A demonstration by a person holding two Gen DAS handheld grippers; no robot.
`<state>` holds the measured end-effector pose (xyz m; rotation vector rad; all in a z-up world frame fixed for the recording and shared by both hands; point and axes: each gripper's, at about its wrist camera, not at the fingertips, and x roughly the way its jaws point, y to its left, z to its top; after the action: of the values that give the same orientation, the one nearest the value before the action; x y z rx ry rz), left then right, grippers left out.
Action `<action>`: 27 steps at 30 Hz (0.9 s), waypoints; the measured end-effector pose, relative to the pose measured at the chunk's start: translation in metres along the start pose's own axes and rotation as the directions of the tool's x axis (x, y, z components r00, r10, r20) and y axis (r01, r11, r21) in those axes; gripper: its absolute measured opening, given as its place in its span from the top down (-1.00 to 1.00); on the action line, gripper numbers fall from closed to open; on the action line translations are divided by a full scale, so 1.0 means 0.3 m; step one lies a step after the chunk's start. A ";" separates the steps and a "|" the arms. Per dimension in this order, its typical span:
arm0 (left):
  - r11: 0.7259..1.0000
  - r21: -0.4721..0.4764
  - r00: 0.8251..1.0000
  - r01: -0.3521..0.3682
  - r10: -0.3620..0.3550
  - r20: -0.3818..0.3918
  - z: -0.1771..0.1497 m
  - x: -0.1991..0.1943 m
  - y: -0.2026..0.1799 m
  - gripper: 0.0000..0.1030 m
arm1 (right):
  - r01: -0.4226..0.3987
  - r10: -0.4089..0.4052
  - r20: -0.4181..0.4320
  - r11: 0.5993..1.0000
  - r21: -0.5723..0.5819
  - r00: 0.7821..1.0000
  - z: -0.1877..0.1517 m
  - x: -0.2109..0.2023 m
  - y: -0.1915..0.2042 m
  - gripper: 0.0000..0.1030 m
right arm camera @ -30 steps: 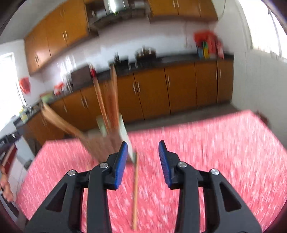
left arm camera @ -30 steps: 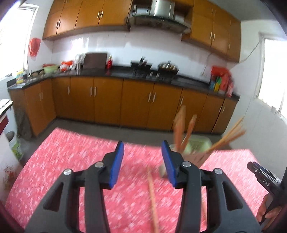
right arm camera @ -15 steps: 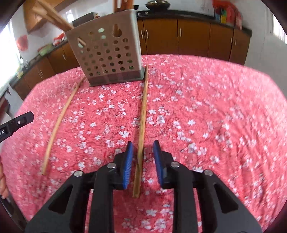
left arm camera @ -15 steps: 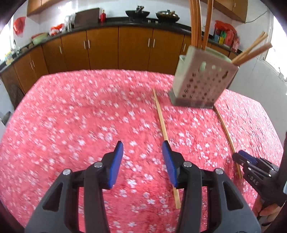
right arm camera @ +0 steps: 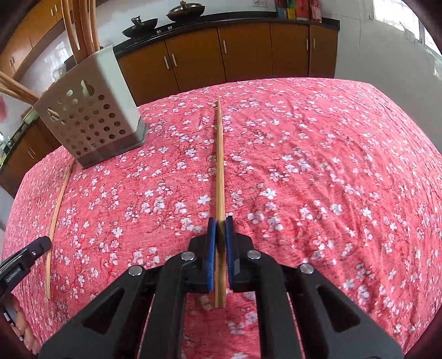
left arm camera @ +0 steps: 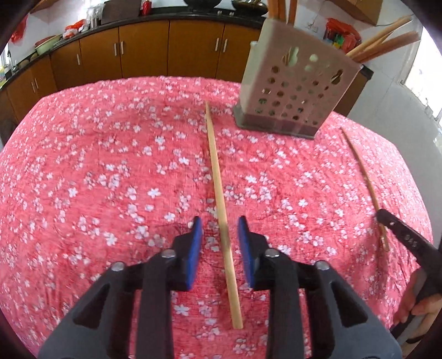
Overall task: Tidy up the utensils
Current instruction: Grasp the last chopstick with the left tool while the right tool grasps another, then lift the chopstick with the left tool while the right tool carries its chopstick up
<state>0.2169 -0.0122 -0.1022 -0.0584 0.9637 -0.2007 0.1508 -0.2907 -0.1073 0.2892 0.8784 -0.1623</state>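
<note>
Two wooden chopsticks lie on the red floral tablecloth [left arm camera: 96, 165], one each side of a perforated grey utensil holder [left arm camera: 295, 91] that has several chopsticks standing in it. My left gripper [left arm camera: 221, 225] straddles the left chopstick [left arm camera: 214, 154] near its near end. Its jaws are closing, and a gap shows between each blue pad and the stick. My right gripper [right arm camera: 220, 221] is shut on the right chopstick [right arm camera: 219, 154], which runs between its pads and pokes out behind them. The holder [right arm camera: 91, 118] stands to the far left of it.
The table's far edge drops off just behind the holder. Brown kitchen cabinets [left arm camera: 143, 47] and a dark counter with pans [right arm camera: 187, 9] run along the back wall. A hand [left arm camera: 422, 301] grips the right tool at the right edge of the left wrist view.
Both grippers came down from facing the kitchen to the tablecloth. The left jaws moved over their chopstick and narrowed around it. The right jaws closed onto theirs.
</note>
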 end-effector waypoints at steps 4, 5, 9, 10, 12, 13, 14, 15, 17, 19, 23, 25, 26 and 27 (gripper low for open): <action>0.998 0.015 0.998 -0.055 0.055 0.018 -0.001 0.006 -0.010 0.83 | -0.014 0.014 0.002 1.000 -0.024 1.000 -0.003 -0.007 0.013 0.85; 0.998 0.009 0.998 -0.056 0.056 0.016 0.005 0.008 -0.003 0.84 | -0.016 0.016 0.002 0.999 -0.033 1.000 -0.003 -0.003 0.026 0.85; 0.995 -0.031 0.995 -0.095 0.096 0.015 0.050 0.022 0.071 0.84 | -0.013 0.015 0.014 0.996 -0.088 1.000 0.003 0.020 0.086 0.85; 0.993 -0.042 0.994 -0.111 0.112 0.020 0.068 0.027 0.103 0.84 | -0.009 0.011 0.017 0.995 -0.096 1.000 0.005 0.027 0.091 0.85; 0.994 -0.045 0.994 -0.104 0.105 0.029 0.090 0.035 0.149 0.84 | -0.003 0.006 0.023 0.994 -0.106 1.000 0.013 0.041 0.099 0.85; 0.995 -0.038 0.995 -0.097 0.098 0.034 0.097 0.038 0.163 0.84 | 0.005 -0.002 0.030 0.993 -0.115 1.000 0.018 0.046 0.104 0.85; 0.995 -0.033 0.995 -0.096 0.097 0.038 0.101 0.042 0.173 0.84 | 0.014 -0.010 0.036 0.992 -0.126 0.999 0.021 0.050 0.108 0.85; 0.995 -0.028 0.994 -0.096 0.098 0.044 0.100 0.041 0.180 0.83 | 0.020 -0.015 0.040 0.991 -0.132 0.999 0.024 0.055 0.108 0.84; 0.995 -0.026 0.994 -0.093 0.094 0.062 0.093 0.039 0.189 0.82 | 0.036 -0.029 0.050 0.988 -0.148 0.998 0.023 0.058 0.119 0.84; 0.995 -0.011 0.991 -0.103 0.104 0.088 0.081 0.038 0.183 0.82 | 0.042 -0.035 0.052 0.987 -0.153 0.998 0.020 0.061 0.119 0.84; 0.994 -0.005 0.989 -0.112 0.112 0.100 0.074 0.033 0.174 0.80 | 0.035 -0.028 0.050 0.988 -0.148 0.998 0.020 0.068 0.124 0.84; 0.995 -0.011 0.990 -0.104 0.105 0.100 0.077 0.034 0.178 0.80 | 0.038 -0.031 0.051 0.988 -0.150 0.998 0.017 0.064 0.121 0.84; 0.995 -0.014 0.990 -0.101 0.102 0.100 0.077 0.033 0.179 0.80 | 0.042 -0.035 0.052 0.987 -0.153 0.998 0.017 0.065 0.123 0.84; 0.995 -0.015 0.990 -0.101 0.102 0.100 0.064 0.023 0.174 0.80 | 0.044 -0.036 0.052 0.987 -0.155 0.998 0.017 0.062 0.118 0.84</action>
<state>0.2441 0.0366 -0.1041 -0.0279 0.8644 -0.0982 0.1754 -0.2592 -0.1122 0.1211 0.8437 -0.1363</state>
